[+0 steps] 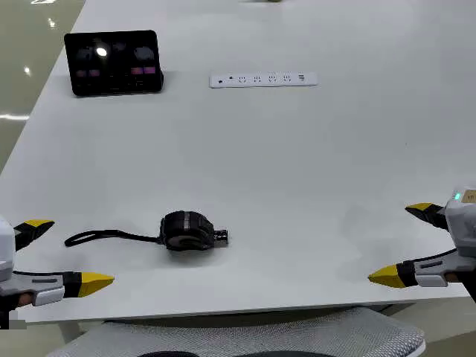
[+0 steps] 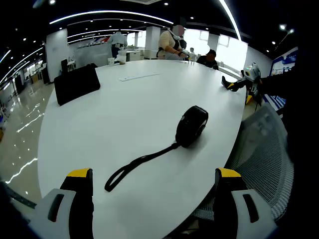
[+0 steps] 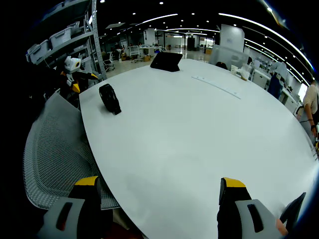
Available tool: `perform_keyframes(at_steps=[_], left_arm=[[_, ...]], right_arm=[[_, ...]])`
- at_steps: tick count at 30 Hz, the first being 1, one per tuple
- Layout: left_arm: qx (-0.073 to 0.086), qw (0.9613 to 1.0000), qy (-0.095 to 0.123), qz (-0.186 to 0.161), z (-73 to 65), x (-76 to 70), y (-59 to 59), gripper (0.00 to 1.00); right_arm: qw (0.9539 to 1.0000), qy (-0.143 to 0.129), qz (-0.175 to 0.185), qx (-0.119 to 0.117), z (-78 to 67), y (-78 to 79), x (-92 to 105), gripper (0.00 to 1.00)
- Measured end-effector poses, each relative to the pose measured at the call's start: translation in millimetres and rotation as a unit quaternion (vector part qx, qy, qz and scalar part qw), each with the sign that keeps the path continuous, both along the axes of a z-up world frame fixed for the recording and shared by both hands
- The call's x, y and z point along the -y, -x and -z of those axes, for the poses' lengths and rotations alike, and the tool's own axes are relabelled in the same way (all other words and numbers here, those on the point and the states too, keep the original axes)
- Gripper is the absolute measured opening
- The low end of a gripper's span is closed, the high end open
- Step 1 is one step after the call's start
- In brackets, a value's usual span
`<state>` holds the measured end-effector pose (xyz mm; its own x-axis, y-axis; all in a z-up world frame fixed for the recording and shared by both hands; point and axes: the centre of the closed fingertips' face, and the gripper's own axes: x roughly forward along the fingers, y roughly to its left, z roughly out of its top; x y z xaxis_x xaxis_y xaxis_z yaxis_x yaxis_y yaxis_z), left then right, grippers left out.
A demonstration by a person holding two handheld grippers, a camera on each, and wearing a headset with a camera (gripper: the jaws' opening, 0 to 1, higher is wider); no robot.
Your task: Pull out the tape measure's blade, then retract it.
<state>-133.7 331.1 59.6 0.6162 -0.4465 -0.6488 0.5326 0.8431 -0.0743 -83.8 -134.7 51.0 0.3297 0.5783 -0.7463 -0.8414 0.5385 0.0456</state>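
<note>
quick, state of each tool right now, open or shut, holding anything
left tool: open, holding nothing
right tool: open, holding nothing

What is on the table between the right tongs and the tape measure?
Nothing. In the head view, only bare white table lies between the right tongs and the tape measure. The right gripper view agrees.
</note>
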Motion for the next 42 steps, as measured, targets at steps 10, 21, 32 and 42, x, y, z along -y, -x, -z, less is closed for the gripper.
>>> perform_keyframes(at_steps=[10,21,32,42], left_arm=[[-0.001,1.0000,0.003,0.005,-3.0,2.5,-3.3,0.99],[-0.013,0.9991,0.030,0.026,-3.2,19.9,-2.1,0.96],[-0.020,0.9970,0.007,0.075,-1.7,40.9,-8.3,0.93],[-0.019,0.9900,-0.016,0.139,-2.4,63.6,-13.9,0.98]], right_arm=[[1.0000,-0.002,0.001,-0.004,2.7,0.4,-0.8,0.99],[0.9999,0.010,-0.010,-0.009,7.8,3.0,-0.9,0.99],[0.9993,-0.005,-0.036,0.006,1.8,-5.8,-23.8,0.99],[0.9975,-0.026,-0.065,0.000,-0.9,-7.5,-49.1,0.99]])
